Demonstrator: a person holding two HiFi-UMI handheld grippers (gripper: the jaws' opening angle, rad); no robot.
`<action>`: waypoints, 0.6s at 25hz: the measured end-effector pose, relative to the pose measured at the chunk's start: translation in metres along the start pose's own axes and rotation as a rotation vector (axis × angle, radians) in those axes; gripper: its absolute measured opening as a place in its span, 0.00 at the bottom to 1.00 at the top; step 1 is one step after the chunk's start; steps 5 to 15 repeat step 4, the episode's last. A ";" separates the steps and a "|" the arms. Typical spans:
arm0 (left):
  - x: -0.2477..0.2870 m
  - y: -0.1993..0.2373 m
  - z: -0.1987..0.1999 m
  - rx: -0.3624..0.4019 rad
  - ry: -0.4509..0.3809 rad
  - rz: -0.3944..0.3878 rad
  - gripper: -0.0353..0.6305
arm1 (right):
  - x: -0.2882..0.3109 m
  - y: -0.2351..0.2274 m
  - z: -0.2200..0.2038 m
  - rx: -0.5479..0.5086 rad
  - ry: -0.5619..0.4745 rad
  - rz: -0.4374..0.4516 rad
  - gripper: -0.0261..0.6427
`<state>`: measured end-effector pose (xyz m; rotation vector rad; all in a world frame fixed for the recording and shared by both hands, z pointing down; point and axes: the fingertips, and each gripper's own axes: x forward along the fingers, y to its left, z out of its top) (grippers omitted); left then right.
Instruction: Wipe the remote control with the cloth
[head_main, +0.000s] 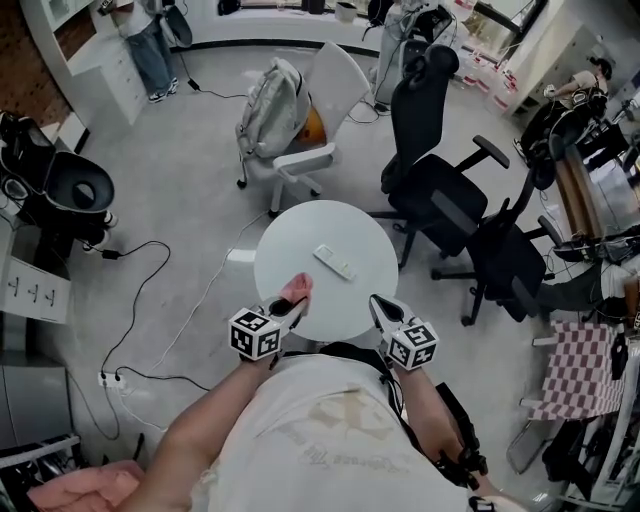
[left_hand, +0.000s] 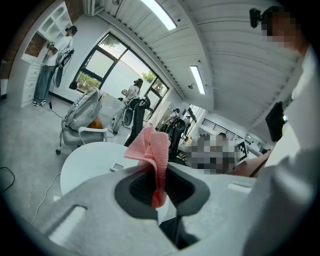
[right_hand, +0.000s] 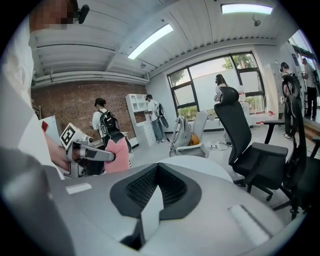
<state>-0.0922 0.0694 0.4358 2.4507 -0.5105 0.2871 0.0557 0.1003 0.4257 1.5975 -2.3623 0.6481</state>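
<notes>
The remote (head_main: 333, 262) lay flat near the middle of the round white table (head_main: 300, 235), untouched. My left gripper (left_hand: 159, 184) had the pink cloth (left_hand: 154, 150) pinched between its jaws over the table's near edge. My right gripper (right_hand: 158, 189) was closed on nothing.

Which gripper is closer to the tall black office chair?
Right. The right gripper is at the table edge toward the black office chair; the left gripper, holding the pink cloth, is farther off.
</notes>
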 end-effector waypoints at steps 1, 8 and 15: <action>0.000 -0.002 0.000 -0.001 -0.001 0.001 0.09 | 0.000 0.000 0.001 -0.003 -0.001 0.003 0.05; 0.000 -0.006 0.000 -0.006 -0.006 0.007 0.09 | -0.002 0.001 0.006 -0.011 0.000 0.012 0.05; 0.000 -0.006 0.000 -0.006 -0.006 0.007 0.09 | -0.002 0.001 0.006 -0.011 0.000 0.012 0.05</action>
